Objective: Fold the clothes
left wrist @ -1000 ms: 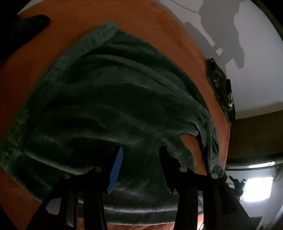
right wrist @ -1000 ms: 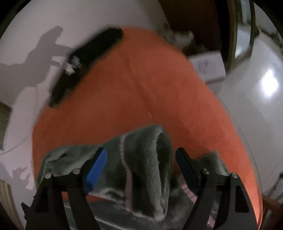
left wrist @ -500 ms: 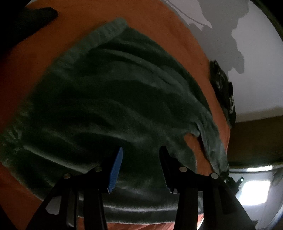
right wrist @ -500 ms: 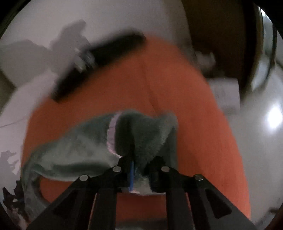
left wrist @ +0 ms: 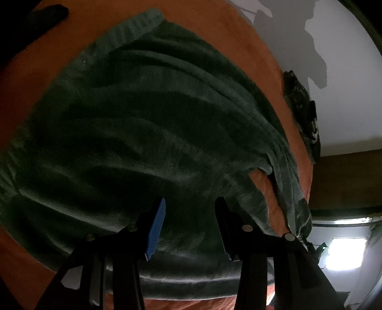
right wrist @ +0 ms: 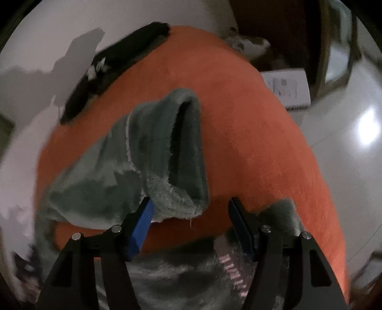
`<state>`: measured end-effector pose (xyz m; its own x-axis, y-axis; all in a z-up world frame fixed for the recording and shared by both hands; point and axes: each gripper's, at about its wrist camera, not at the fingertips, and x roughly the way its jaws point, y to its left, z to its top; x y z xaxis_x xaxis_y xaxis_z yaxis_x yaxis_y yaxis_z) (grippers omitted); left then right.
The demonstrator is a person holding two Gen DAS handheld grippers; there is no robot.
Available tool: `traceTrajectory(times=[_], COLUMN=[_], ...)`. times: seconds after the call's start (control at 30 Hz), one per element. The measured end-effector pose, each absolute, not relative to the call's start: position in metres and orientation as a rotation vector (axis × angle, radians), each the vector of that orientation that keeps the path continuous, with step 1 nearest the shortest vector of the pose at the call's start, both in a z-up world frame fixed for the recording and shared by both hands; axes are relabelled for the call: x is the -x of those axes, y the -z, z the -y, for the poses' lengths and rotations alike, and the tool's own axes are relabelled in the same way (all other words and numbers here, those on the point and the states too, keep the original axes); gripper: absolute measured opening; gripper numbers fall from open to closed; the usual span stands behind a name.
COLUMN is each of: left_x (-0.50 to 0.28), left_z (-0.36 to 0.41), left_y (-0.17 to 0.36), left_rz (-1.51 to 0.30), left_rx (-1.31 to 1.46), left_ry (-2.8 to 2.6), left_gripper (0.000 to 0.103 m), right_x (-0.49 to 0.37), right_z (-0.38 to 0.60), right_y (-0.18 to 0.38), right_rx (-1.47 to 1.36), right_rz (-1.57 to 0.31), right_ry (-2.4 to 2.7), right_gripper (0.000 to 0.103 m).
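Observation:
A dark green fleece garment (left wrist: 148, 133) lies spread over an orange bedcover (left wrist: 229, 31), its ribbed hem at the top. My left gripper (left wrist: 189, 209) hovers open over its near part with nothing between the fingers. In the right wrist view a green sleeve (right wrist: 164, 152) with an open cuff lies folded across the orange cover (right wrist: 250, 133). My right gripper (right wrist: 189, 209) stands open just behind the sleeve's near end, apart from it. More of the garment (right wrist: 181, 274) lies under the right gripper.
A black folded item (right wrist: 114, 66) lies at the bed's far edge by the white wall, also seen as a dark item (left wrist: 303, 114). A white box (right wrist: 286, 88) sits on the floor beyond the bed. A dark shape (left wrist: 35, 21) lies top left.
My right gripper was shut on the sleeve half a second ago; it has let go and opened, and the sleeve now lies on the cover. The left gripper shifted slightly.

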<state>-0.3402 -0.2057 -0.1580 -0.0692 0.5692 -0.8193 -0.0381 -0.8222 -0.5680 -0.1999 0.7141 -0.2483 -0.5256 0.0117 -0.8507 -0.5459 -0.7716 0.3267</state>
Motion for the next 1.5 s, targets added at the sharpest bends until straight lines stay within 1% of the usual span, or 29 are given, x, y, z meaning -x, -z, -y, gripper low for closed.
traceTrajectory(times=[0.03, 0.07, 0.17, 0.27, 0.37, 0.4, 0.47, 0.5, 0.53, 0.57, 0.6, 0.67, 0.73, 0.8, 0.97, 1.07, 1.17, 1.23, 1.27, 1.3, 1.4, 1.47, 1.5], left_x=[0.34, 0.339, 0.338, 0.339, 0.344, 0.345, 0.349, 0.351, 0.353, 0.355, 0.358, 0.363, 0.368, 0.374, 0.392, 0.408, 0.422, 0.432, 0.438, 0.443, 0.455, 0.462, 0.465], left_z=[0.204, 0.202, 0.203, 0.211, 0.218, 0.22, 0.224, 0.226, 0.228, 0.23, 0.233, 0.239, 0.244, 0.246, 0.245, 0.25, 0.253, 0.254, 0.254, 0.251, 0.24, 0.231, 0.227], left_y=[0.157, 0.155, 0.149, 0.148, 0.153, 0.154, 0.152, 0.151, 0.149, 0.146, 0.144, 0.141, 0.141, 0.142, 0.142, 0.144, 0.149, 0.152, 0.153, 0.154, 0.16, 0.165, 0.168], left_rz=[0.567, 0.563, 0.546, 0.564, 0.589, 0.588, 0.586, 0.582, 0.575, 0.568, 0.562, 0.555, 0.558, 0.556, 0.506, 0.482, 0.443, 0.412, 0.396, 0.379, 0.335, 0.313, 0.306], left_rx=[1.792, 1.787, 1.769, 1.77, 1.791, 1.794, 1.793, 1.789, 1.781, 1.773, 1.765, 1.752, 1.747, 1.748, 1.732, 1.721, 1.72, 1.706, 1.695, 1.684, 1.685, 1.691, 1.695], left_ry=[-1.941, -1.94, -1.948, -1.965, -1.972, -1.976, -1.985, -1.992, -2.004, -2.016, -2.028, -2.053, -2.069, -2.075, -2.123, -2.166, -2.224, -2.302, -2.337, -2.355, -2.353, -2.348, -2.345], left_gripper=[0.045, 0.045, 0.045, 0.045, 0.045, 0.045, 0.045, 0.045, 0.045, 0.045, 0.047, 0.051, 0.052, 0.052, 0.052, 0.052, 0.052, 0.052, 0.052, 0.052, 0.052, 0.052, 0.052], right_x=[0.202, 0.205, 0.189, 0.186, 0.203, 0.204, 0.199, 0.195, 0.191, 0.187, 0.183, 0.184, 0.189, 0.203, 0.245, 0.261, 0.278, 0.286, 0.292, 0.297, 0.318, 0.332, 0.339], right_z=[-0.713, -0.713, -0.709, -0.713, -0.722, -0.724, -0.725, -0.724, -0.721, -0.716, -0.71, -0.697, -0.679, -0.652, -0.585, -0.54, -0.472, -0.401, -0.374, -0.349, -0.296, -0.273, -0.269], right_y=[0.247, 0.246, 0.224, 0.229, 0.266, 0.27, 0.261, 0.252, 0.243, 0.233, 0.221, 0.204, 0.186, 0.178, 0.204, 0.227, 0.246, 0.256, 0.258, 0.261, 0.265, 0.268, 0.272], right_rx=[1.306, 1.316, 1.226, 1.272, 1.476, 1.482, 1.408, 1.357, 1.303, 1.248, 1.186, 1.125, 1.069, 1.102, 1.378, 1.485, 1.603, 1.689, 1.714, 1.733, 1.677, 1.628, 1.643], right_rz=[-0.788, -0.747, -0.809, -0.849, -0.875, -0.91, -0.962, -0.98, -0.963, -0.938, -0.896, -0.82, -0.735, -0.707, -0.821, -0.935, -0.744, -0.392, -0.256, -0.129, 0.184, 0.372, 0.405], right_ry=[-2.312, -2.276, -2.285, -2.242, -2.08, -2.055, -2.059, -2.074, -2.087, -2.1, -2.123, -2.174, -2.242, -2.355, -2.515, -2.547, -2.713, -2.908, -2.953, -2.986, -3.033, -3.032, -3.023], right_gripper=[0.006, 0.007, 0.006, 0.006, 0.012, 0.014, 0.02, 0.031, 0.048, 0.056, 0.061, 0.061, 0.061, 0.061, 0.061, 0.061, 0.061, 0.061, 0.061, 0.061, 0.059, 0.055, 0.047])
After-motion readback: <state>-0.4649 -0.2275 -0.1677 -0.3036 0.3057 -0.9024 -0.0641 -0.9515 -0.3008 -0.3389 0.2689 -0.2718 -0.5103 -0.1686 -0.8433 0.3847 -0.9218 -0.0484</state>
